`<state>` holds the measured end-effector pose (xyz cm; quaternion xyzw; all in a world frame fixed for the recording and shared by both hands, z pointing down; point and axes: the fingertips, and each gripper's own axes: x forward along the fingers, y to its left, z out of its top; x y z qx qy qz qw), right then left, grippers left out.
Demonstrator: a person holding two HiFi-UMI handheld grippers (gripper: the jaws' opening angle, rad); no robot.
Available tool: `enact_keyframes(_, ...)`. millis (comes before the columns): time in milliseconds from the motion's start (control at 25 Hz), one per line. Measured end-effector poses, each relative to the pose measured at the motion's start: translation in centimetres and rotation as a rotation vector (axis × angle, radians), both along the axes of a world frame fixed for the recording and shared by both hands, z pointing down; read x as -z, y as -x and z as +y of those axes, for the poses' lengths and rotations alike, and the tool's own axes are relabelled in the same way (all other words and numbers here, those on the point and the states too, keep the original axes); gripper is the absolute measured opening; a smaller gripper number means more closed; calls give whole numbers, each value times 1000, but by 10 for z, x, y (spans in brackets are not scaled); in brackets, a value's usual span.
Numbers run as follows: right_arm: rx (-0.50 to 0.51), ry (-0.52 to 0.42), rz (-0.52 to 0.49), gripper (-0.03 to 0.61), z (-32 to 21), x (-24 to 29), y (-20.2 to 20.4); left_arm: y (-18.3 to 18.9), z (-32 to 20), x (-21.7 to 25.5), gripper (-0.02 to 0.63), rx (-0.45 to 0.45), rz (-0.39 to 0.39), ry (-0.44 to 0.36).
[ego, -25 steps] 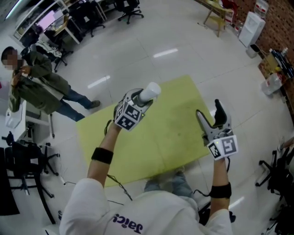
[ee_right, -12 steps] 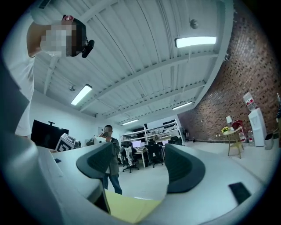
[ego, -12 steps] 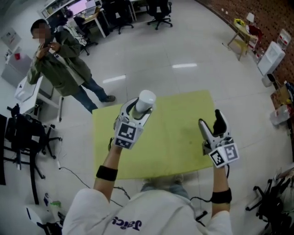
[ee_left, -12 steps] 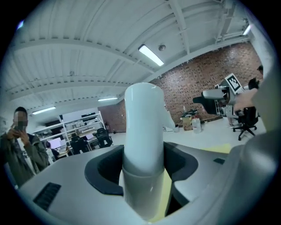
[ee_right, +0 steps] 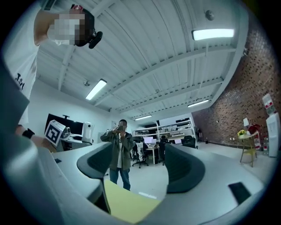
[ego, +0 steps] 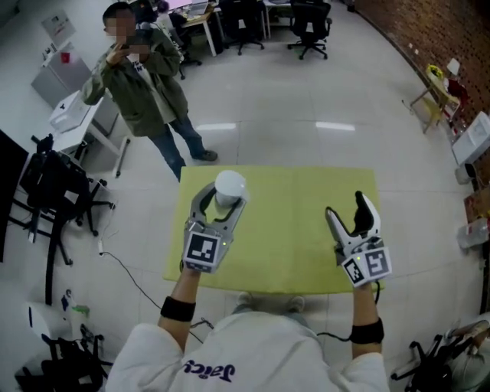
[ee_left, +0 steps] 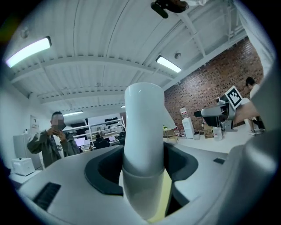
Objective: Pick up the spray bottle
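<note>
The spray bottle (ego: 230,187) is a white cylinder with a rounded top, held level in the air over the yellow-green mat (ego: 291,237). My left gripper (ego: 217,208) is shut on it, with the pads on either side of its body. In the left gripper view the spray bottle (ee_left: 144,132) fills the middle and stands up between the dark pads (ee_left: 101,173). My right gripper (ego: 346,211) hangs over the mat's right part, open, with nothing between its fingers. The right gripper view shows only the mat and the room between the jaws of my right gripper (ee_right: 136,165).
A person in a green jacket (ego: 145,84) stands just beyond the mat's far left corner, holding something up in both hands. Office chairs and desks (ego: 253,19) line the back. A black stand (ego: 53,195) is at the left, a brick wall (ego: 452,31) at the right.
Both grippers have swung round with the head, so the standing person and the desks now lie ahead. The left gripper, still shut on the bottle, has turned to point straight away from me.
</note>
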<state>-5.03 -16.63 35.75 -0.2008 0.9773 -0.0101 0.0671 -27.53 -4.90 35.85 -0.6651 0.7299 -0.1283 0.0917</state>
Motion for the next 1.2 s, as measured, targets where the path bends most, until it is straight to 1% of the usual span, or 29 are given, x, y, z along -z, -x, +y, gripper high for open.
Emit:
enact_keyframes(120, 4, -78, 78, 382, 12, -10, 14, 7, 29, -13, 272, 44, 48, 9)
enact_keyframes(200, 4, -114, 118, 382, 18, -17, 22, 8, 42, -20, 272, 52, 48, 4)
enact_keyframes(360, 1, -132, 159, 382, 29, -36, 30, 12, 67, -37, 272, 93, 43, -10)
enact_keyframes(480, -7, -123, 178, 382, 39, -55, 30, 11, 81, -54, 272, 121, 39, -8)
enact_keyframes(760, -52, -53, 192, 382, 56, -97, 17, 6, 102, -98, 272, 119, 73, 36)
enact_keyframes(920, -84, -15, 191, 382, 61, -118, 4, 3, 107, -124, 272, 129, 118, 61)
enact_keyframes(1080, -95, 0, 200, 382, 67, -138, -6, 0, 108, -141, 272, 140, 161, 60)
enact_keyframes(1200, -137, 32, 221, 382, 67, -156, -12, 3, 110, -157, 272, 141, 176, 64)
